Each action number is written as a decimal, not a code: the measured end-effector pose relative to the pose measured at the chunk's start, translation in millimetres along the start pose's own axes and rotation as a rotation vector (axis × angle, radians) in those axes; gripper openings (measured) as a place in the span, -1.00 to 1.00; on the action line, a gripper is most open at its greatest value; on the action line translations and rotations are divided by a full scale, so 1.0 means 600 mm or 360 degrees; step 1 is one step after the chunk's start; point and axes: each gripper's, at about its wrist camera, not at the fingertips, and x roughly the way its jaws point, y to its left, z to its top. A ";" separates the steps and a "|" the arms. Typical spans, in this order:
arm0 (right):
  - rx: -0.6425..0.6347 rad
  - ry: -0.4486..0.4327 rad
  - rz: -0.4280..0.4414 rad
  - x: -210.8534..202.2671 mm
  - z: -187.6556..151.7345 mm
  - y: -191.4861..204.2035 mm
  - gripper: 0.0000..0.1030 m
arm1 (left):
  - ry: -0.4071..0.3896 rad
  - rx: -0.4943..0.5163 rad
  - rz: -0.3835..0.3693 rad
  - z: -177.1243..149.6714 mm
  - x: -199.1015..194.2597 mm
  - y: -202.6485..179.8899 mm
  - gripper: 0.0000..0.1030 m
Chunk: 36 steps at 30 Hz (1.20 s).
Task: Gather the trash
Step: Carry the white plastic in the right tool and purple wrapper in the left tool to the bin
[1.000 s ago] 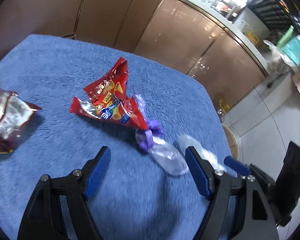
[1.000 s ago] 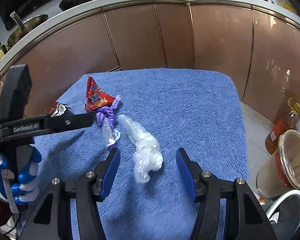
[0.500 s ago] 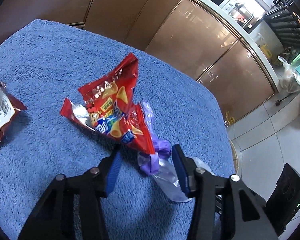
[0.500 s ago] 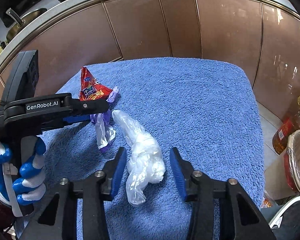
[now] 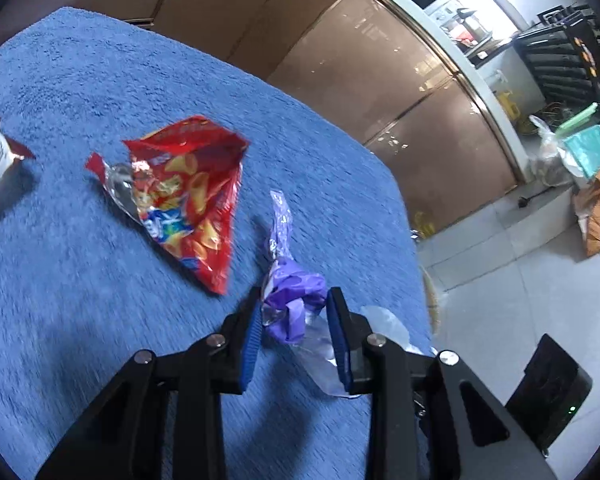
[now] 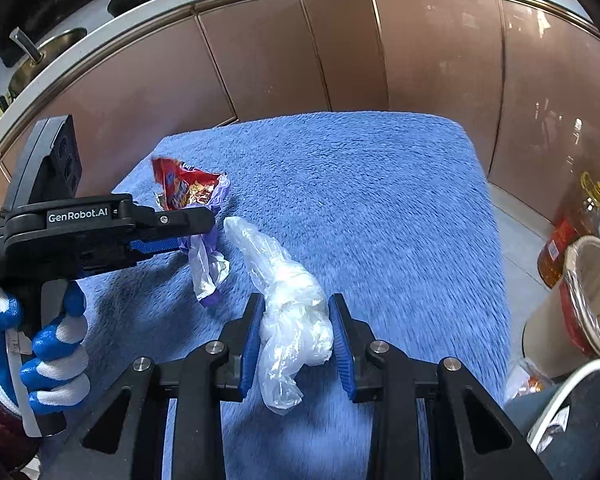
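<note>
Bronze cabinets (image 6: 260,60) under white counter (image 6: 100,36) (glossy); pale tiled floor (image 5: 500,272).

The right hand-held gripper (image 6: 294,334) has just been closing, and its blue pads now press both sides of a crumpled clear plastic bag (image 6: 288,300) on the blue towel-covered bench (image 6: 380,208). To the left, the left hand-held gripper (image 6: 188,236), held by a blue-and-white gloved hand (image 6: 40,344), pinches a purple wrapper (image 6: 206,264) beside a red snack bag (image 6: 182,188).

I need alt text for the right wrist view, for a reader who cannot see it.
The right claw grips a crumpled clear plastic bag on a blue towel. To its left, the left claw holds a purple wrapper, beside a red snack bag.
</note>
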 end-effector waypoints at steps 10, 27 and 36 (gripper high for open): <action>0.0085 -0.0099 -0.0032 -0.104 -0.050 0.025 -0.40 | -0.0006 0.0082 -0.0061 -0.047 -0.075 -0.027 -0.43; 0.0103 -0.0334 -0.0058 -0.272 -0.122 0.109 -0.40 | -0.0193 0.0246 -0.0117 -0.140 -0.275 -0.055 -0.43; 0.0110 -0.0461 -0.0113 -0.346 -0.148 0.120 -0.40 | -0.0276 0.0327 -0.0140 -0.164 -0.344 -0.080 -0.43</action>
